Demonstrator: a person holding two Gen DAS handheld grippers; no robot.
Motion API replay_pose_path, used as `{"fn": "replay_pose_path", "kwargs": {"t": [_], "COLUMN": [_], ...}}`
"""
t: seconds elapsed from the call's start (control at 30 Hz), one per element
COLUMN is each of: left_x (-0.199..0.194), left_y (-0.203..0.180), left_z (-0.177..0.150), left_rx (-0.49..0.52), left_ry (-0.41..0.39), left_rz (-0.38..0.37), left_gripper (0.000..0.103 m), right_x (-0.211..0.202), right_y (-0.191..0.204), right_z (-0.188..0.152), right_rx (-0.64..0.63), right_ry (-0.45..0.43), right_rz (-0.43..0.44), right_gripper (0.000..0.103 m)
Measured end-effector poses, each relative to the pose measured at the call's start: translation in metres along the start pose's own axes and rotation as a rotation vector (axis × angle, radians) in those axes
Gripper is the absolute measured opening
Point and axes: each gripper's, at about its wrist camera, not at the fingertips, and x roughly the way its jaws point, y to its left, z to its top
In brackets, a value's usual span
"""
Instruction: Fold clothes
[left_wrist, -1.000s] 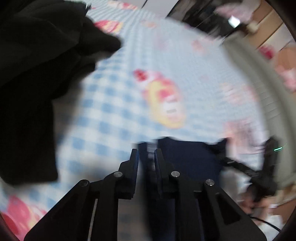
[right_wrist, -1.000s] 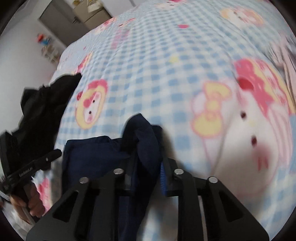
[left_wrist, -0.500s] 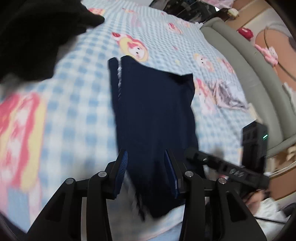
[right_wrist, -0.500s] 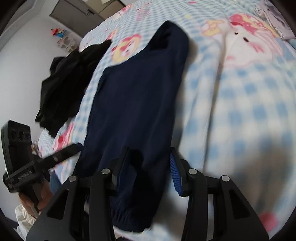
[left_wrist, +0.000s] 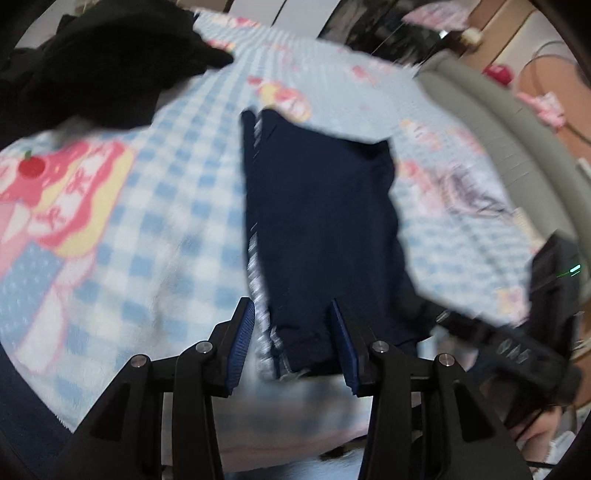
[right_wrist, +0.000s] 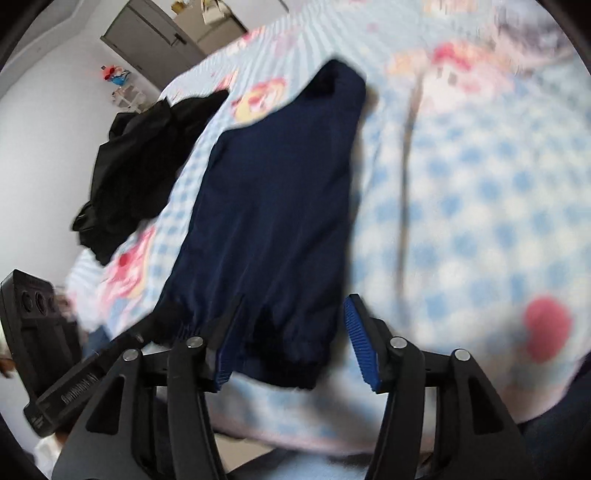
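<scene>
The navy garment (left_wrist: 321, 229) lies stretched flat on the blue checked bedspread (left_wrist: 166, 206), running from its cuffed hem at six o'clock up toward twelve, probably laid long so it can be folded over. The left gripper (left_wrist: 291, 332) and right gripper (right_wrist: 291, 332) each straddle that near hem, jaws opening, pads clear of the cloth, so both have let go. The left view alone shows a grey bed rail (left_wrist: 509, 122) at two o'clock; the right view alone shows a door (right_wrist: 147, 33) at eleven. A black clothes pile (right_wrist: 140, 158) lies at nine.
</scene>
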Motion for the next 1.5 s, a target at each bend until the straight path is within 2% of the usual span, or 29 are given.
{"fn": "replay_pose_path", "kwargs": {"t": [0.03, 0.1, 0.17, 0.23, 0.3, 0.33, 0.4, 0.5, 0.6, 0.73, 0.83, 0.9, 0.93, 0.97, 1.0, 1.03, 1.13, 1.2, 1.23, 1.33, 1.37, 1.43, 1.5], "left_x": [0.000, -0.001, 0.002, 0.009, 0.015, 0.015, 0.009, -0.004, -0.017, -0.015, -0.011, -0.019, -0.024, -0.029, -0.030, -0.030, -0.013, -0.002, -0.004, -0.019, -0.028, -0.039, -0.037], "left_y": [0.006, 0.017, 0.024, 0.025, 0.017, 0.011, 0.002, 0.001, -0.002, -0.002, 0.006, 0.011, 0.013, 0.015, 0.017, 0.020, 0.017, 0.015, 0.017, 0.027, 0.027, 0.018, 0.006], "left_z": [-0.001, -0.001, 0.000, -0.001, -0.004, -0.005, -0.006, -0.008, -0.010, -0.018, -0.018, -0.014, -0.012, -0.009, -0.007, -0.005, -0.008, -0.010, -0.010, -0.007, -0.004, 0.002, 0.010], "left_rx": [-0.028, -0.086, -0.124, -0.133, -0.092, -0.056, 0.001, 0.003, 0.015, 0.021, -0.023, -0.051, -0.063, -0.073, -0.082, -0.089, -0.049, -0.019, -0.033, -0.103, -0.106, -0.074, -0.014], "left_ry": [0.008, 0.004, 0.009, 0.033, 0.058, 0.060, 0.037, 0.021, 0.015, 0.068, 0.089, 0.051, 0.020, -0.013, -0.024, -0.029, 0.039, 0.088, 0.080, 0.022, -0.023, -0.095, -0.100], "left_rz": [-0.003, -0.060, -0.116, -0.157, -0.175, -0.163, -0.150, -0.201, -0.215, -0.194, -0.206, -0.222, -0.228, -0.232, -0.243, -0.255, -0.103, 0.009, 0.006, -0.060, -0.087, -0.095, -0.060], "left_gripper": [0.055, 0.066, 0.067, 0.064, 0.035, 0.036, 0.028, 0.023, 0.023, 0.028, 0.033, 0.048, 0.051, 0.056, 0.057, 0.057, 0.057, 0.057, 0.057, 0.056, 0.056, 0.057, 0.057], "right_x": [0.003, 0.011, 0.016, 0.014, 0.012, 0.012, 0.009, -0.002, -0.019, -0.019, -0.009, -0.015, -0.021, -0.024, -0.025, -0.027, -0.019, -0.007, -0.003, -0.007, -0.011, -0.021, -0.024], "right_y": [-0.002, -0.007, -0.009, -0.008, -0.007, -0.005, -0.004, -0.010, -0.009, 0.000, -0.001, 0.002, 0.006, 0.008, 0.010, 0.011, 0.011, 0.006, 0.003, -0.012, -0.013, -0.007, 0.004], "right_z": [0.001, -0.003, -0.007, -0.007, -0.005, -0.005, -0.005, -0.007, -0.008, -0.021, -0.025, -0.023, -0.020, -0.018, -0.016, -0.014, -0.015, -0.020, -0.023, -0.021, -0.018, -0.013, -0.009], "right_rx": [0.010, 0.024, 0.032, 0.028, 0.026, 0.017, -0.003, 0.053, 0.094, 0.025, 0.026, 0.006, -0.007, -0.017, -0.024, -0.032, -0.049, -0.052, -0.052, 0.050, 0.067, 0.030, -0.037], "right_ry": [0.009, 0.048, 0.072, 0.065, 0.067, 0.061, 0.044, 0.040, 0.051, 0.083, 0.113, 0.080, 0.050, 0.027, 0.007, -0.012, -0.007, 0.041, 0.073, 0.099, 0.085, 0.026, -0.028], "right_rz": [-0.010, -0.005, 0.009, 0.035, 0.073, 0.077, 0.068, 0.108, 0.179, 0.107, 0.081, 0.074, 0.075, 0.068, 0.057, 0.046, 0.034, 0.006, -0.020, 0.008, 0.011, -0.002, -0.030], "right_gripper": [0.061, 0.064, 0.064, 0.062, 0.038, 0.035, 0.021, 0.014, 0.012, 0.012, 0.020, 0.029, 0.031, 0.041, 0.048, 0.051, 0.051, 0.051, 0.051, 0.051, 0.052, 0.052, 0.052]}}
